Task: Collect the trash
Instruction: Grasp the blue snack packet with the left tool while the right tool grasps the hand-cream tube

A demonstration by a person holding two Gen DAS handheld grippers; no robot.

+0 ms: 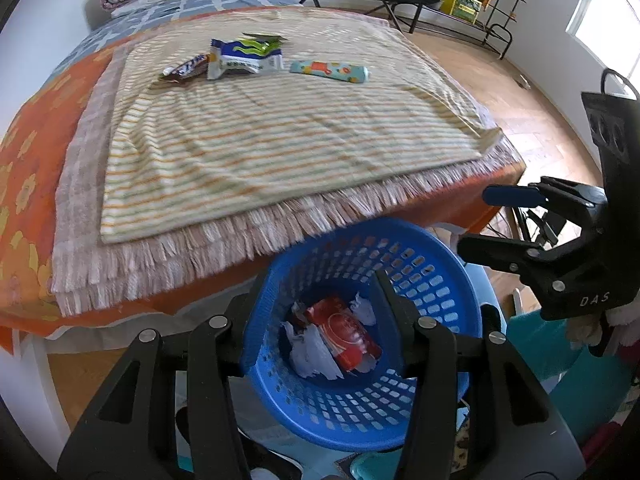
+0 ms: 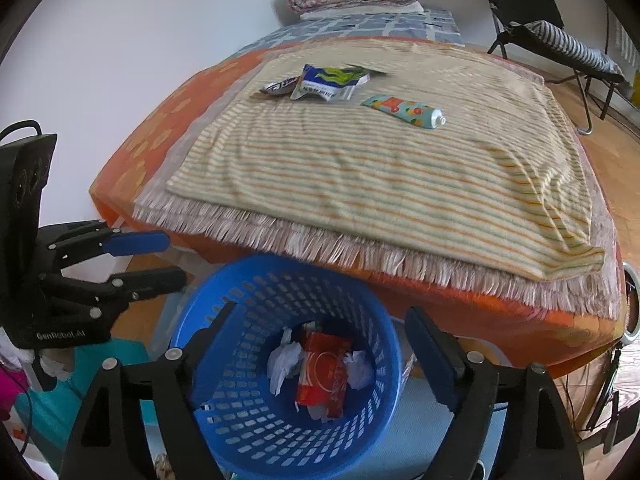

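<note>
Nearest my cameras is the blue basket (image 1: 360,360), a perforated plastic bin on the floor just below the bed's foot edge. Both my claws hang above its mouth with jaws spread wide and nothing between them: the left gripper (image 1: 316,300) on the basket's left side, the right gripper (image 2: 320,320) on its right. Inside the basket lie a red wrapper (image 2: 324,376) and crumpled white scraps (image 2: 282,364); part of its rim is hidden behind my fingers.

Beyond, the bed's fringed blanket (image 2: 360,252) overhangs the edge just above the basket. On the striped towel (image 1: 260,128), far from me, trash lies in a row from left to right: a dark candy wrapper (image 1: 186,69), a blue and white packet (image 1: 244,58) with something green half hidden behind it, then, slightly apart, a patterned tube (image 1: 330,72). The towel between them and me is bare. Print on the packet is too blurred to read.
</note>
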